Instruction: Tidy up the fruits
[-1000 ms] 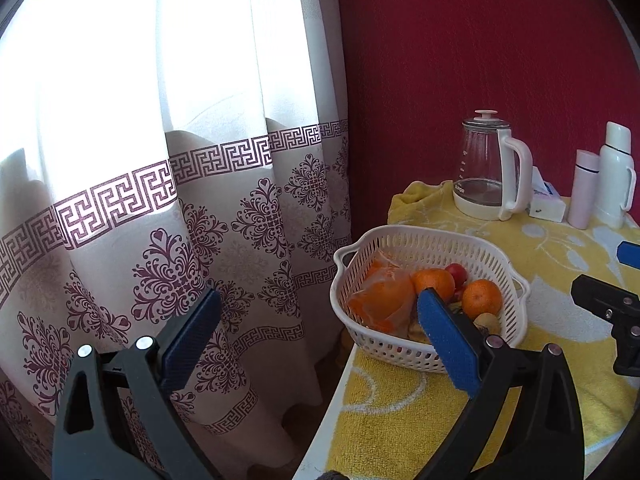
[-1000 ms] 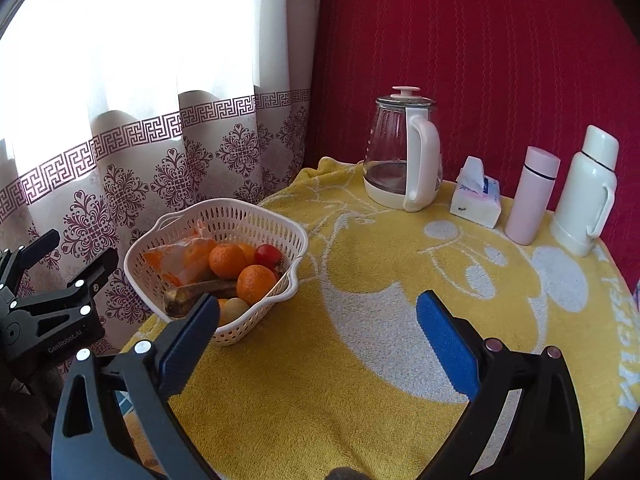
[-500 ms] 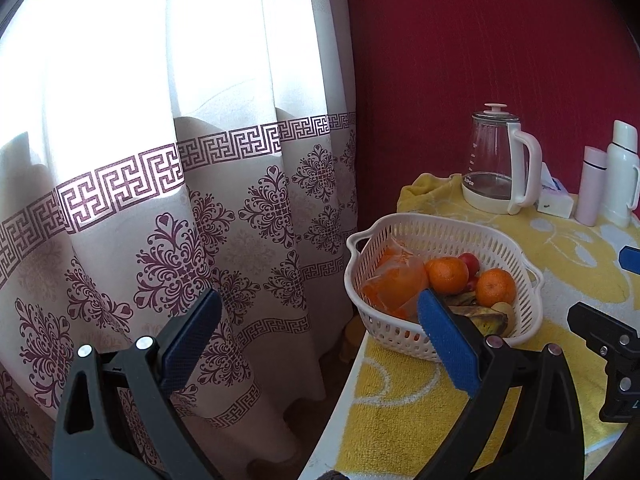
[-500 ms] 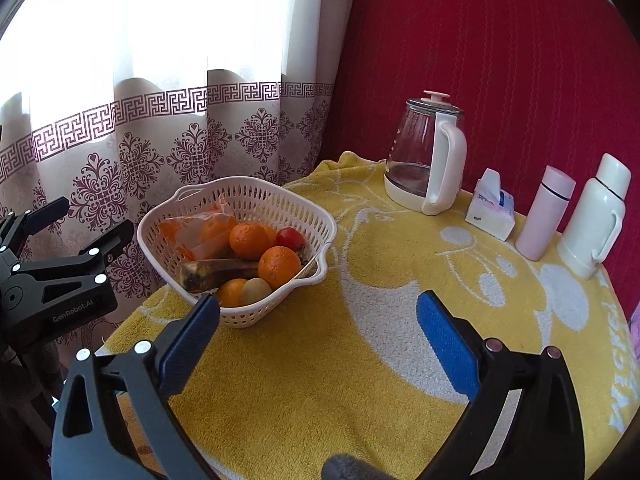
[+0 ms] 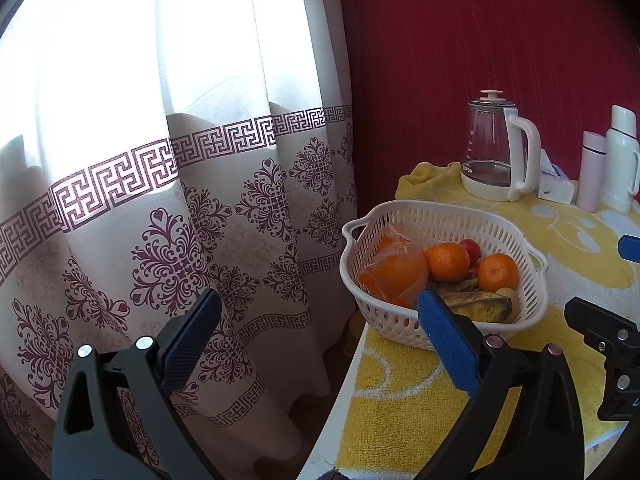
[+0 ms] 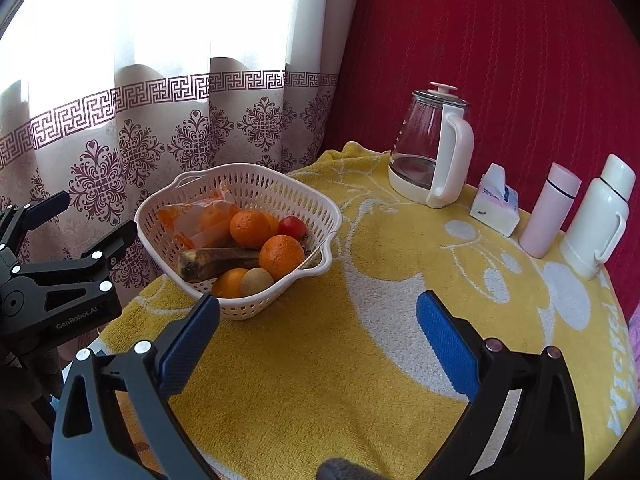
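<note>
Nearest, we hold our right gripper (image 6: 318, 328) spread wide and empty above the yellow towel (image 6: 320, 380). Our left gripper (image 5: 320, 334) gapes just as wide off the table's left edge. Beyond and left of the right gripper, the white basket (image 6: 320, 216) holds oranges (image 6: 281, 257), a browned banana (image 6: 220, 262) and a bagged fruit (image 6: 196, 220).

"GenRobot.AI" stands on the left hand-held gripper (image 6: 76, 236); "SUPOR" on the kettle (image 5: 486, 148).

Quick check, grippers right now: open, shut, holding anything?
Left gripper: open, holding nothing, off the table edge beside the basket.
Right gripper: open, holding nothing, above the yellow towel.
</note>
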`<action>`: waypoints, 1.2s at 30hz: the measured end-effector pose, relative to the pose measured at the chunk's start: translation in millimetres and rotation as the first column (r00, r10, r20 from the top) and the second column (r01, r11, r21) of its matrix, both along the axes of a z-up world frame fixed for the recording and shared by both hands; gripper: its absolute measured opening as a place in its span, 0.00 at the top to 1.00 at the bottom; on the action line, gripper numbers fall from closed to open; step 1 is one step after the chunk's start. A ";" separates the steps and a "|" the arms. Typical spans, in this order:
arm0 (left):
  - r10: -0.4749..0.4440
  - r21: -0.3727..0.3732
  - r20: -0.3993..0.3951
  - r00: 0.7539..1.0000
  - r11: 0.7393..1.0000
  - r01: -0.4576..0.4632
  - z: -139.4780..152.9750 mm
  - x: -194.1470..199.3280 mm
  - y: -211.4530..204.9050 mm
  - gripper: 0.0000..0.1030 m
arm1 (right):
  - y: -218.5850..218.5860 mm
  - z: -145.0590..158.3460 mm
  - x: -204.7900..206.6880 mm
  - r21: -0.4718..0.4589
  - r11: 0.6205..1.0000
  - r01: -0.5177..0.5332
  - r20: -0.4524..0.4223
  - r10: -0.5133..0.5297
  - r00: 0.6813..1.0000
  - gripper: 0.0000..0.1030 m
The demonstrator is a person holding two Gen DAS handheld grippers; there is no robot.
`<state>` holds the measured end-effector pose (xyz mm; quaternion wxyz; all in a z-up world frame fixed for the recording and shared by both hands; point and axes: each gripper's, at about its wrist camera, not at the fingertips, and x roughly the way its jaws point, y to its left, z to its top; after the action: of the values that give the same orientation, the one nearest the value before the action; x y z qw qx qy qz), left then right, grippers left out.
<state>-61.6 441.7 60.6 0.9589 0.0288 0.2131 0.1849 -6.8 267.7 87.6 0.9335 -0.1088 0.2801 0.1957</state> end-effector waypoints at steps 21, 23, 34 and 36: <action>-0.025 0.013 -0.029 0.999 1.000 0.025 -5.9 4.7 -5.4 0.03 | 3.5 -5.3 0.3 -0.031 1.000 -0.004 -0.016 0.004 1.000 0.05; -0.028 0.016 -0.031 0.999 0.999 0.028 -5.9 4.8 -6.5 0.03 | 2.3 -6.0 0.9 -0.029 1.000 -0.002 -0.020 0.001 1.000 0.05; -0.053 0.041 -0.041 0.998 0.998 0.055 -5.9 5.1 -20.2 0.03 | -14.2 -7.4 0.5 -0.007 1.000 0.030 -0.017 -0.030 0.999 0.05; -0.066 0.046 -0.045 0.997 0.997 0.068 -5.8 4.6 -26.3 0.03 | -21.1 -9.0 1.4 -0.008 0.999 0.051 -0.024 -0.052 0.998 0.05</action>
<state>-57.0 415.4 54.8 0.9588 0.0626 0.2282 0.1571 -5.4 246.7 78.6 0.9344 -0.1027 0.2948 0.1718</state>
